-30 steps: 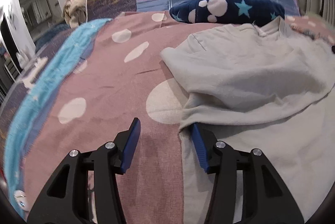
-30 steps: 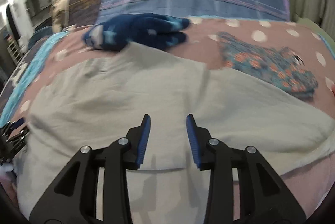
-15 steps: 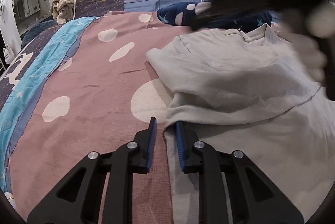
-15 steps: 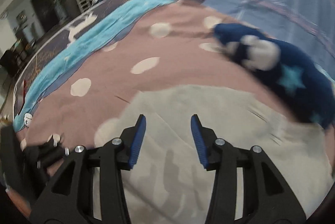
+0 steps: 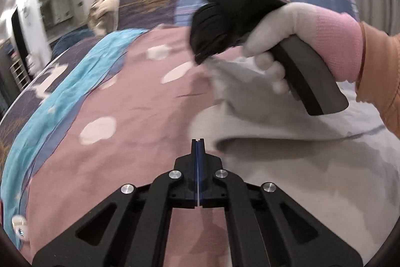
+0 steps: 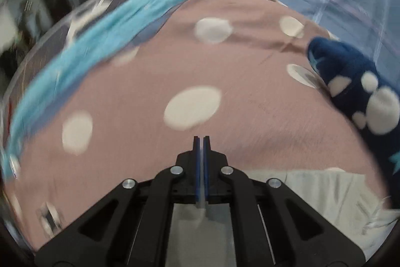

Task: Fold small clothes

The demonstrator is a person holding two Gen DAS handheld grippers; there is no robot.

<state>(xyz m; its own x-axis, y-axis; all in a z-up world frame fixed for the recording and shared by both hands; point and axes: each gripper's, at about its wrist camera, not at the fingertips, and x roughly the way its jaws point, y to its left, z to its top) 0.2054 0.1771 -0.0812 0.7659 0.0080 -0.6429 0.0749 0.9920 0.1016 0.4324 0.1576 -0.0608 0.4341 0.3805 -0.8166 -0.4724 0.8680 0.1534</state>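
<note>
Hidden/blurred: the grey garment (image 5: 287,132) is being partly covered in the left wrist view by the gloved hand (image 5: 287,42); the spot where the right gripper's tip meets cloth is blurred, so no grasp can be confirmed.
Left gripper (image 5: 197,142): jaws are being held fully together, low over the pink bedspread (image 5: 140,104) just beside the garment's folded edge; no cloth is seen between the pads.
Right gripper (image 6: 201,139): blue pads are being held closed, with only a thin slit showing; grey cloth is lying under its frame at the bottom of its own view, and whether any is pinched cannot be told.
Garment: is lying on the bedspread, right of the left gripper.
Surroundings: a navy plush item (image 6: 355,87) is lying on the bedspread; a turquoise strip (image 6: 87,42) is running along the bed's far edge, smeared by motion blur.
Obstruction: an orange sleeve (image 5: 382,72) is being cut off at the frame edge.
</note>
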